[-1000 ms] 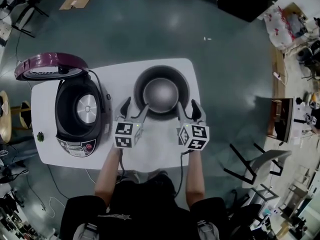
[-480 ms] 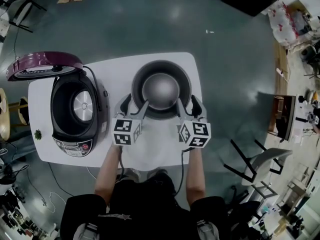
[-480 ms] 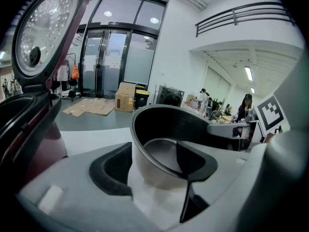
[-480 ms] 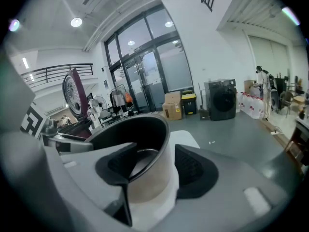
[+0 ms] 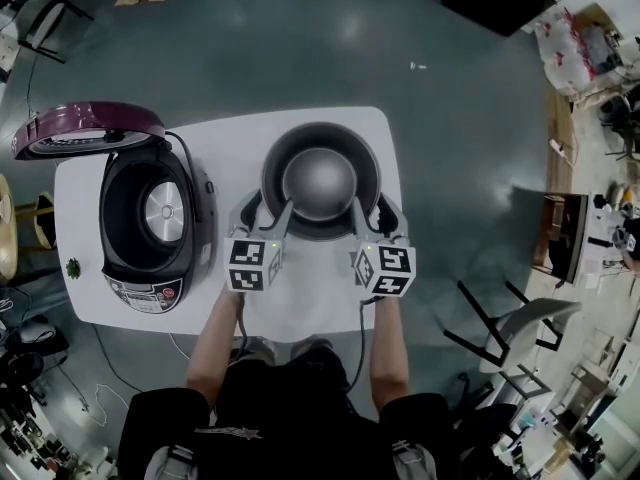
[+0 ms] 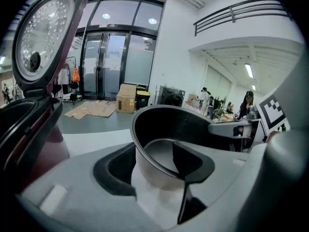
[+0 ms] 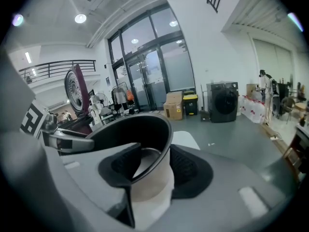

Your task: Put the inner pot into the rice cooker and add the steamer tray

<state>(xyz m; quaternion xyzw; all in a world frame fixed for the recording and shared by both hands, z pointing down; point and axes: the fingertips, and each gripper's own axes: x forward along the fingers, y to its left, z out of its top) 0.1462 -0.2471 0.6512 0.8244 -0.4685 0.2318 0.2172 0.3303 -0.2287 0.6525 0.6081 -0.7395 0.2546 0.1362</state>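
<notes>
The dark inner pot (image 5: 320, 180) stands on the white table (image 5: 230, 148), with a lighter silvery round inside it. To its left is the rice cooker (image 5: 150, 230), empty, its purple lid (image 5: 88, 130) raised. My left gripper (image 5: 268, 208) straddles the pot's near-left rim, one jaw outside and one inside (image 6: 154, 163). My right gripper (image 5: 372, 208) straddles the near-right rim the same way (image 7: 154, 166). Both pairs of jaws have just been closing around the pot wall (image 6: 178, 124) (image 7: 135, 134), and a gap still shows at the pads. I see no separate steamer tray.
A small green item (image 5: 72, 266) lies at the table's left edge. A wooden stool (image 5: 8, 230) stands left of the table and a black frame (image 5: 500, 328) to the right. Cardboard boxes (image 6: 126, 98) and a washing machine (image 7: 223, 101) stand on the floor beyond.
Both grippers' jaws have narrowed around the pot's rim. The hands have stayed at the pot, and the pot has not moved on the table.
</notes>
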